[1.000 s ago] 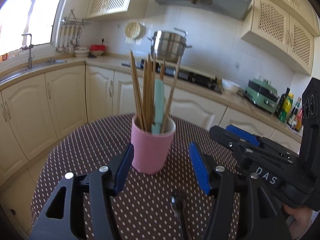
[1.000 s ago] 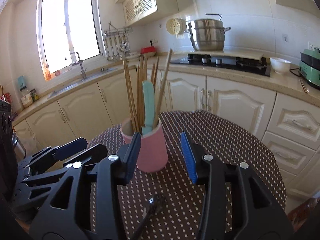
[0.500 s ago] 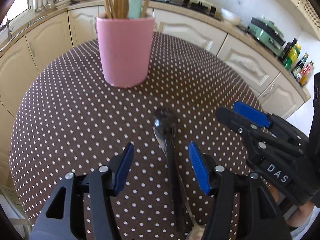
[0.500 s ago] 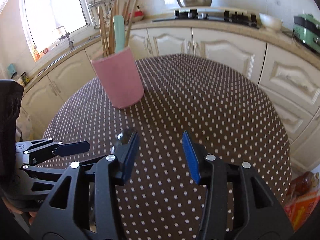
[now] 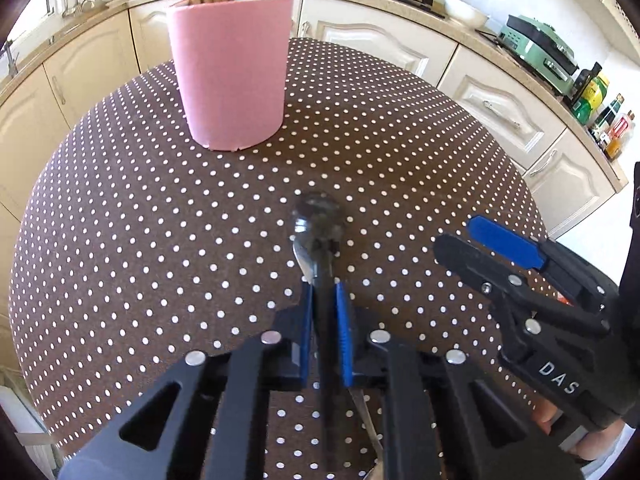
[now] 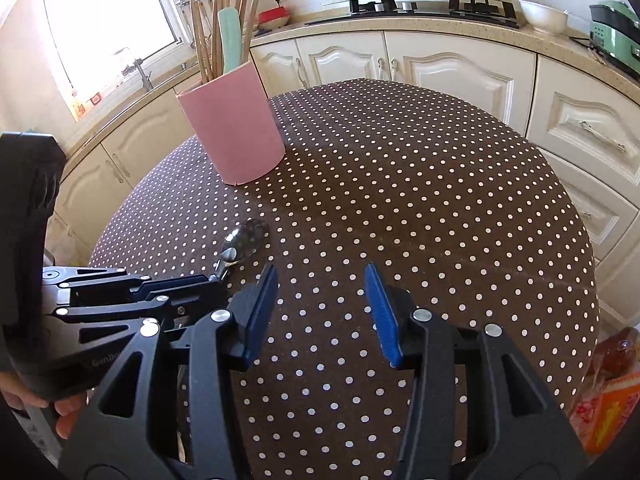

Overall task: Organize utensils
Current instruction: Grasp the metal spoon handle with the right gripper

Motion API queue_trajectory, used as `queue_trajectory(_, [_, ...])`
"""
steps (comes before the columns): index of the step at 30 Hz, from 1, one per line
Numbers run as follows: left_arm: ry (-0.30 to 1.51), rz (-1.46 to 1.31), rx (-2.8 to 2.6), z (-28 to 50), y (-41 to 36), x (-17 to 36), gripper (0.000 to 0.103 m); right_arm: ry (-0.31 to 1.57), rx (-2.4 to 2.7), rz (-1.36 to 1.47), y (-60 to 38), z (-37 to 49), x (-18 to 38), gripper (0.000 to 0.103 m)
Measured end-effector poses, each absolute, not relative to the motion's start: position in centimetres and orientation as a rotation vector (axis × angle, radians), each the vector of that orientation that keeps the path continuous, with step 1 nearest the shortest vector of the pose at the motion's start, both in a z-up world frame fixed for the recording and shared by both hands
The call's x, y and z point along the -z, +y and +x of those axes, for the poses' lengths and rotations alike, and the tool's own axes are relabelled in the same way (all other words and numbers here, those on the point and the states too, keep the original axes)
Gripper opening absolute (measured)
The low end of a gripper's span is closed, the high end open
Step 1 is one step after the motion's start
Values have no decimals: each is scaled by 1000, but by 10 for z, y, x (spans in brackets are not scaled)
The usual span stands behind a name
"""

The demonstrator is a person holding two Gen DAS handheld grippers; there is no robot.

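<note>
Steel spoon [image 5: 320, 236] lies on the table [image 5: 120, 208] near its front edge, handle pinched in my left gripper [image 5: 324, 304], bowl aimed at the pink cup [image 5: 232, 76] straight ahead; possibly a second utensil underneath. My right gripper [image 6: 320, 312] hovers spread wide, holding nothing

You worked over a round table [image 5: 120, 216] covered in brown cloth with white dots. On it stood a pink cup [image 5: 232, 72], upright, toward the far side. A dark spoon [image 5: 318, 224] lay nearer to you, well apart from the cup, bowl end pointing toward it.
</note>
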State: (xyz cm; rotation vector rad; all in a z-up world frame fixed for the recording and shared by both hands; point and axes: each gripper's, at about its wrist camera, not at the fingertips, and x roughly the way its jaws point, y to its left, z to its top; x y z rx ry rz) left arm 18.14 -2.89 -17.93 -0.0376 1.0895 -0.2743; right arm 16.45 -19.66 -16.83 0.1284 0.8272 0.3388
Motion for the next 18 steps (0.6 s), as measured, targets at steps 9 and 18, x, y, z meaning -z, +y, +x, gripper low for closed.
queue_trajectory(9, [1032,-118,275,167,6,167,11,860,-376,112,-184,166,167,47])
queue_trajectory(18, [1047,-140,196,144,43,172,11,1002,-462,-36,-125,156,171,47])
